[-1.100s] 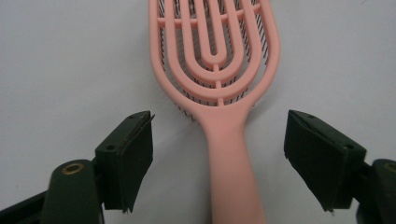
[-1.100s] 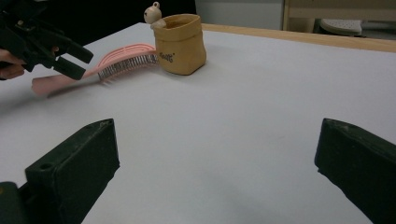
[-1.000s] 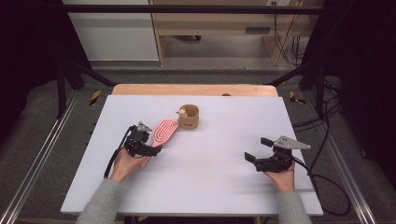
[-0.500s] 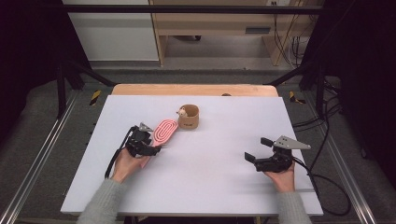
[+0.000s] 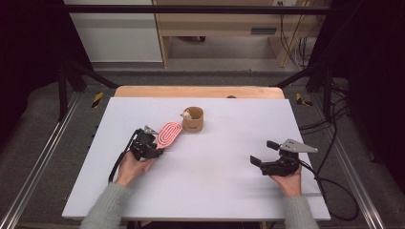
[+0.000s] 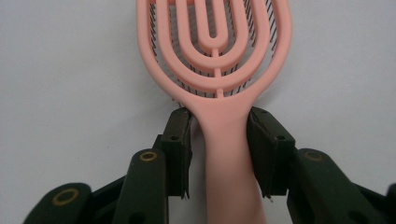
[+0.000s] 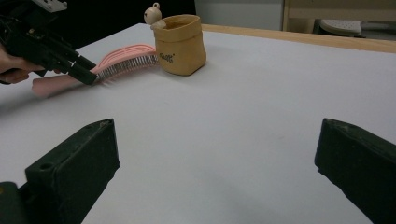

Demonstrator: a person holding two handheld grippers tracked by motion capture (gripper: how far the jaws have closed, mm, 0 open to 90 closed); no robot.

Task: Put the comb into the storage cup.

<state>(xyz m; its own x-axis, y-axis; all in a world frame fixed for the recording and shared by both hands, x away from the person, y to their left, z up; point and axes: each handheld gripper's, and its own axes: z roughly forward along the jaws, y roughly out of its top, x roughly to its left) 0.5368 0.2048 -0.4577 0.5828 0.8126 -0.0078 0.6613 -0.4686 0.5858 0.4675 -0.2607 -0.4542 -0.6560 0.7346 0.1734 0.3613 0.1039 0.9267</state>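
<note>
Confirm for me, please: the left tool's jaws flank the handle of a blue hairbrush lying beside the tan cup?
Not quite: the hairbrush is pink, not blue, as the left gripper view shows. The rest stands: the left tool's jaws flank its handle, and it lies beside the tan cup.

High view overhead, facing forward-down; gripper views low, close; all share pink brush (image 5: 168,135).

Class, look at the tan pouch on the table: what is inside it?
The pouch stands open-topped, a small figure perched at its rim. Its walls hide the inside in every view, so any contents cannot be seen.
</note>
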